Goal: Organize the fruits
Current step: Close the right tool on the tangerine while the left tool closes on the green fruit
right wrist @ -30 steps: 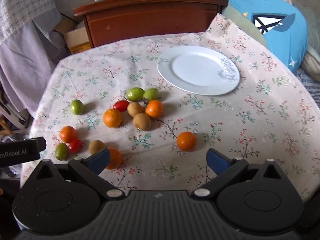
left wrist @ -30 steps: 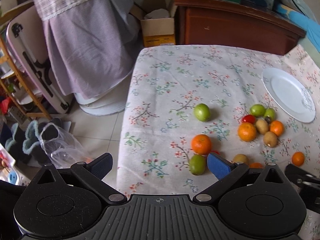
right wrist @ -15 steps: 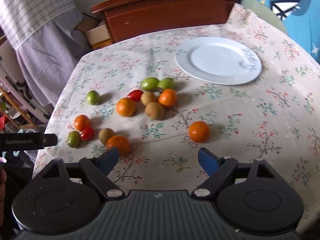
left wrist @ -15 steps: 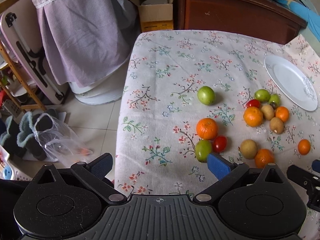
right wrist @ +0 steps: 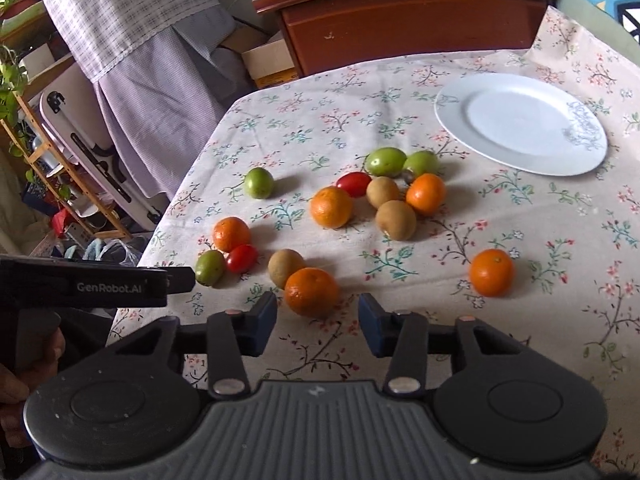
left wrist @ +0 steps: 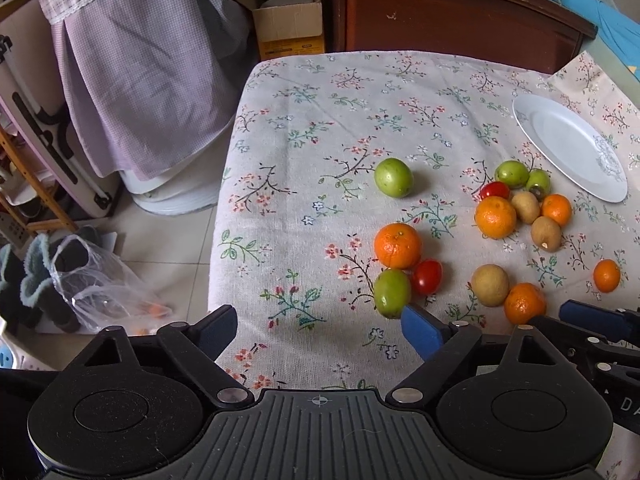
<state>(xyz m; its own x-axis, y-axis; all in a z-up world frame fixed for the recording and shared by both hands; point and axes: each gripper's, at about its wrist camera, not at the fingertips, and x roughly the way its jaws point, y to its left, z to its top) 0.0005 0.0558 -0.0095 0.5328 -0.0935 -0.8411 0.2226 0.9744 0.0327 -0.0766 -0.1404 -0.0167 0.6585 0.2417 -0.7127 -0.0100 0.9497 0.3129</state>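
Oranges, green fruits, red tomatoes and brown kiwis lie scattered on the floral tablecloth (left wrist: 304, 152), in front of an empty white plate (right wrist: 520, 120). My right gripper (right wrist: 317, 320) hovers low over the near edge; its jaws are closing, and the nearest orange (right wrist: 311, 291) sits just ahead of the gap, untouched. My left gripper (left wrist: 320, 328) is wide, its jaws closing slightly over bare cloth. A green fruit (left wrist: 392, 293) lies just past its right fingertip (left wrist: 418, 328), beside a red tomato (left wrist: 427, 276) and an orange (left wrist: 397, 245).
The table's left edge (left wrist: 224, 208) drops to a tiled floor with a plastic bag (left wrist: 100, 292) and a cardboard box (left wrist: 288, 24). A wooden cabinet (right wrist: 412, 20) stands behind the table. A hand (right wrist: 24, 368) grips the left gripper's handle.
Both grippers have sunk closer to the table. The right jaws have narrowed a lot and now frame the near orange. The left jaws have narrowed slightly.
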